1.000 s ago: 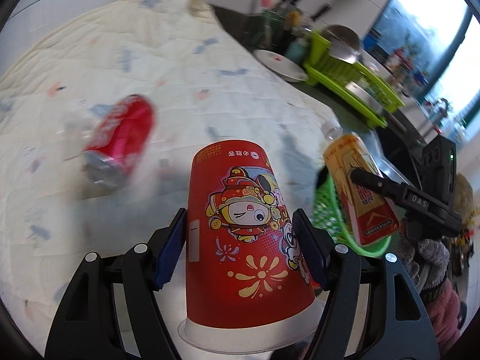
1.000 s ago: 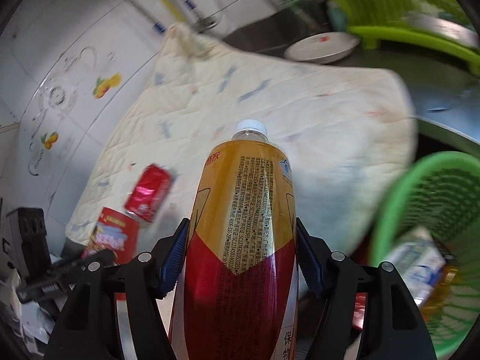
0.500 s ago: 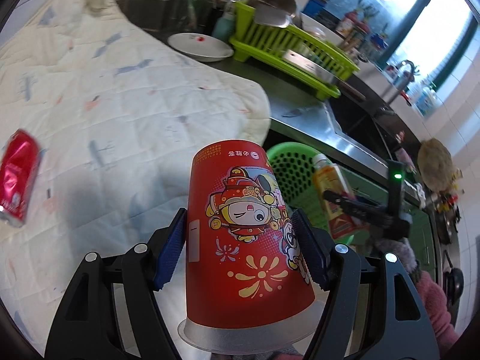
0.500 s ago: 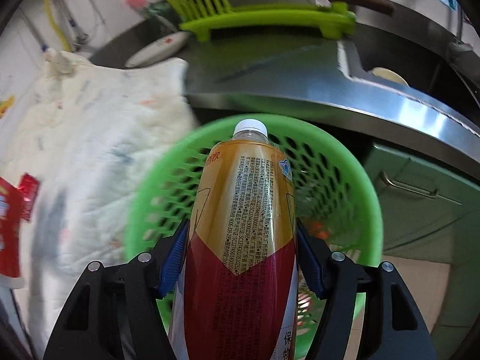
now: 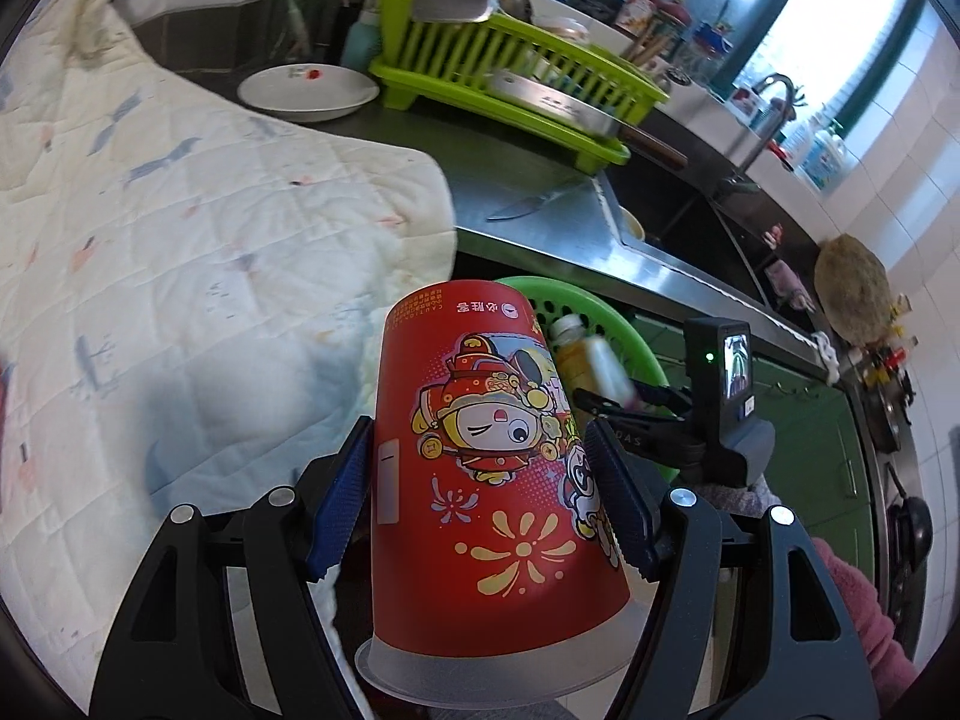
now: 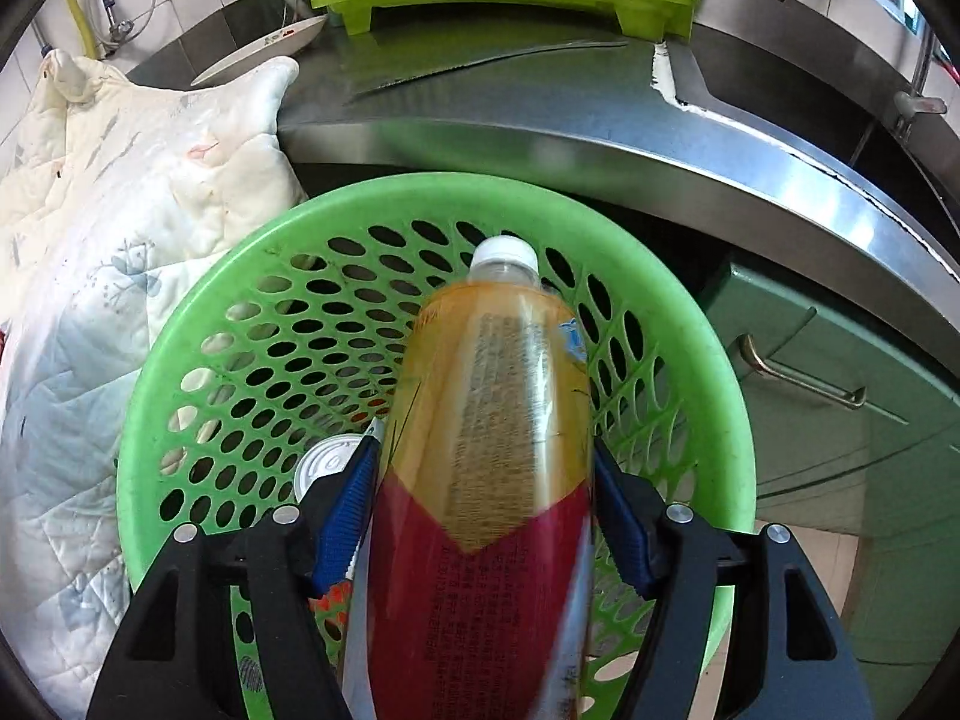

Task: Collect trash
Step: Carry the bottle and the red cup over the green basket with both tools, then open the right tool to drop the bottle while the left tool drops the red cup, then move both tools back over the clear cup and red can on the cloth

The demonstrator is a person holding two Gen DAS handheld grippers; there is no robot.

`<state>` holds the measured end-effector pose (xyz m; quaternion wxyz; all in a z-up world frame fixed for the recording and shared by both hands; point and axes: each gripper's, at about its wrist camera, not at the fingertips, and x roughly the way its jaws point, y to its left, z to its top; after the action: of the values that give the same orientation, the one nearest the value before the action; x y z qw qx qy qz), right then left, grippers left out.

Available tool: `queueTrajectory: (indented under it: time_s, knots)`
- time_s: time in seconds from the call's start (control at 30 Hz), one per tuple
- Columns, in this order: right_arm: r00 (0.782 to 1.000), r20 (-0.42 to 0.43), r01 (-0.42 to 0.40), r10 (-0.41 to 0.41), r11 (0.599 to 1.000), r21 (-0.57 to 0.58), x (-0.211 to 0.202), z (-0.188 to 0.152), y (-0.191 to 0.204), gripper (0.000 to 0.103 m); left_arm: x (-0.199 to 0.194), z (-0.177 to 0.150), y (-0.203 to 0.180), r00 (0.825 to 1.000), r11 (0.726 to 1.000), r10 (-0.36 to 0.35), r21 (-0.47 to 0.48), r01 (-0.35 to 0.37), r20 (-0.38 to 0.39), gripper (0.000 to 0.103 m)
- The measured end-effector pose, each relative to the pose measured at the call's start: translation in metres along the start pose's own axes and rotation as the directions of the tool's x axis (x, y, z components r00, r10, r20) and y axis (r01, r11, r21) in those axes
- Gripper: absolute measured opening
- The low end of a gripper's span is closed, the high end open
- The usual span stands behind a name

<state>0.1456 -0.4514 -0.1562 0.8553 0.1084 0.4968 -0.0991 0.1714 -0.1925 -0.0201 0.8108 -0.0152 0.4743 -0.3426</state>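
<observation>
- Left wrist view: the left gripper (image 5: 483, 507), black with blue pads, pinches an upside-down red paper cup with a cartoon print (image 5: 480, 480) at the lower centre of the frame. A pad presses on each side of the cup, and the cup's white rim points toward the camera.
- Behind the cup, at centre right, part of a round green plastic basket with a perforated wall (image 5: 606, 315) shows below the edge of a steel kitchen counter (image 5: 540, 222).
- The right gripper (image 5: 606, 399) reaches in from the right of this view, over the basket, with an orange-and-red plastic drink bottle with a white cap (image 5: 591, 360) between its fingers; the bottle is blurred here.
- A quilted cream cloth with small blue and pink prints (image 5: 180, 228) fills the left half of the frame.
- On the counter at the upper centre stand a white plate (image 5: 309, 93) and a lime-green dish rack (image 5: 516, 78).
- Right wrist view: the same bottle sits between the right gripper's blue pads at the lower centre, cap pointing away, directly above the basket's opening. The pads lie close along its sides, but whether they press on it cannot be told.
- Inside the basket, at lower left beside the bottle, the silver top of a can (image 6: 327, 465) is visible.
</observation>
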Motion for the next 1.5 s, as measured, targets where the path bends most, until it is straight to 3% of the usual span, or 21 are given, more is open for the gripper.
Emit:
queueTrajectory:
  time_s: [0.57, 0.77, 0.93, 1.0, 1.2, 1.5]
  knots:
    - [0.982, 0.171, -0.089, 0.079, 0.995, 0.050, -0.084, -0.028, -0.018, 0.072, 0.082, 0.008, -0.048, 0.996, 0.997, -0.068, 0.044, 0.070, -0.053, 0.069]
    - [0.972, 0.214, -0.117, 0.099, 0.990, 0.074, -0.105, -0.041, -0.028, 0.073, 0.109, 0.005, -0.062, 0.996, 0.996, -0.042, 0.076, 0.048, -0.074, 0.070]
    - [0.967, 0.230, -0.129, 0.106, 0.988, 0.090, -0.113, -0.049, -0.036, 0.073, 0.124, 0.001, -0.066, 0.994, 0.995, -0.064, 0.074, 0.071, -0.093, 0.073]
    - [0.967, 0.230, -0.135, 0.110, 0.986, 0.099, -0.113, -0.051, -0.038, 0.073, 0.128, -0.001, -0.068, 0.996, 0.995, -0.032, 0.087, 0.040, -0.087, 0.076]
    - [0.967, 0.224, -0.148, 0.122, 0.983, 0.105, -0.113, -0.056, -0.036, 0.073, 0.125, -0.006, -0.064, 0.995, 0.995, -0.041, 0.083, 0.049, -0.089, 0.076]
    - [0.959, 0.237, -0.177, 0.154, 0.981, 0.080, -0.123, -0.056, -0.016, 0.073, 0.078, -0.014, -0.042, 0.999, 0.997, 0.000, 0.074, 0.003, -0.035, 0.076]
